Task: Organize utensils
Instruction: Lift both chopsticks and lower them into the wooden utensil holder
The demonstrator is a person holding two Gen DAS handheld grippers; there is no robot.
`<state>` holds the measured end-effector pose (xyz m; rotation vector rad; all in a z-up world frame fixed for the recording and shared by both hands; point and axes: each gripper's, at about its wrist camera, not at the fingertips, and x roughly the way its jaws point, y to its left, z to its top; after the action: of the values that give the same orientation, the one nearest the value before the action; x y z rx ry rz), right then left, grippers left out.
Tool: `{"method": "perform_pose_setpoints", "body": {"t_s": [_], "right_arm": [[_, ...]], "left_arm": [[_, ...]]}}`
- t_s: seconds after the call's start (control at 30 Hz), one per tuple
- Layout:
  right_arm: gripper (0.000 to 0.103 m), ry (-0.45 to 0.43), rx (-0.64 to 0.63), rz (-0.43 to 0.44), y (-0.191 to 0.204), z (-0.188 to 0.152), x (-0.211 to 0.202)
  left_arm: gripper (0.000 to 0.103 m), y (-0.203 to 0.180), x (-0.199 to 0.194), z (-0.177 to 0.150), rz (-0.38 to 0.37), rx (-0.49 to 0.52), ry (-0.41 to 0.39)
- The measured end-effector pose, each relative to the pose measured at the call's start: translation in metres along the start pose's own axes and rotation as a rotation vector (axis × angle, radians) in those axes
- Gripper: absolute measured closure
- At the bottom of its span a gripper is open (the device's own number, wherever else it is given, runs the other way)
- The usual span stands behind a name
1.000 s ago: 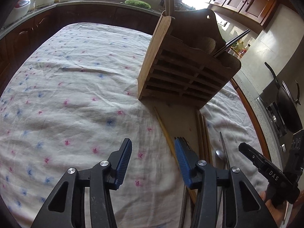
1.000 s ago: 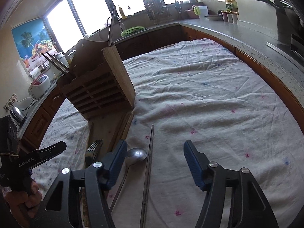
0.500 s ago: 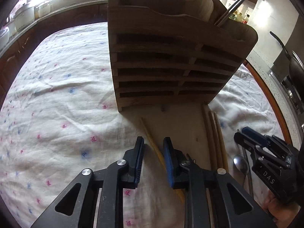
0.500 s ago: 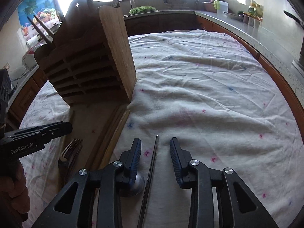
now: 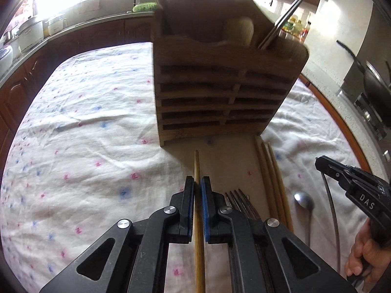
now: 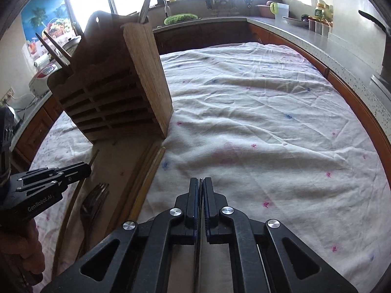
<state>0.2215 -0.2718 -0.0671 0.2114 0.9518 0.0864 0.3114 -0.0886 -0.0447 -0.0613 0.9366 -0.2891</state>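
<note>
A slatted wooden utensil holder (image 5: 220,90) stands on a wooden board (image 5: 232,161) on the cloth-covered table; it also shows in the right wrist view (image 6: 114,92). My left gripper (image 5: 197,183) is shut on a wooden chopstick (image 5: 197,163) that lies along the board's left side. My right gripper (image 6: 200,183) is shut on a thin metal chopstick, seen only as a dark sliver (image 6: 198,244) between the pads. Forks (image 5: 240,202), more wooden chopsticks (image 5: 271,171) and a metal spoon (image 5: 304,200) lie beside the left gripper.
The holder holds metal chopsticks (image 5: 281,24) and a wooden handle (image 5: 239,30). A white flowered cloth (image 6: 256,122) covers the table. Kitchen counters surround it, with a green basket (image 6: 179,19), rice cookers (image 5: 29,31) and a pan (image 5: 366,73) on the stove.
Both grippers have moved forward and down and closed: the left onto the wooden chopstick, the right onto the metal chopstick it was straddling. The holder looks nearer in both views.
</note>
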Motion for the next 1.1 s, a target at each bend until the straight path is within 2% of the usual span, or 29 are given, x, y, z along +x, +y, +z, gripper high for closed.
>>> {"method": "perform_pose_setpoints", "body": {"t_s": [0.37, 0.63, 0.8, 1.1], "right_arm": [[0.099, -0.195, 0.011, 0.097, 0.015, 0.015, -0.094], [0.099, -0.327, 0.001, 0.13, 0.022, 0.027, -0.153], [0.1, -0.391, -0.004, 0.133, 0.027, 0.04, -0.174], [0.1, -0.435, -0.018, 0.149, 0.036, 0.053, -0.184]], "left_arm": [[0.099, 0.015, -0.101, -0.017, -0.122, -0.066, -0.173], [0.099, 0.024, -0.167, -0.029, -0.155, -0.059, -0.294], [0.099, 0.031, -0.186, -0.034, -0.156, -0.06, -0.344], [0.099, 0.038, -0.205, -0.026, -0.147, -0.057, -0.391]]}}
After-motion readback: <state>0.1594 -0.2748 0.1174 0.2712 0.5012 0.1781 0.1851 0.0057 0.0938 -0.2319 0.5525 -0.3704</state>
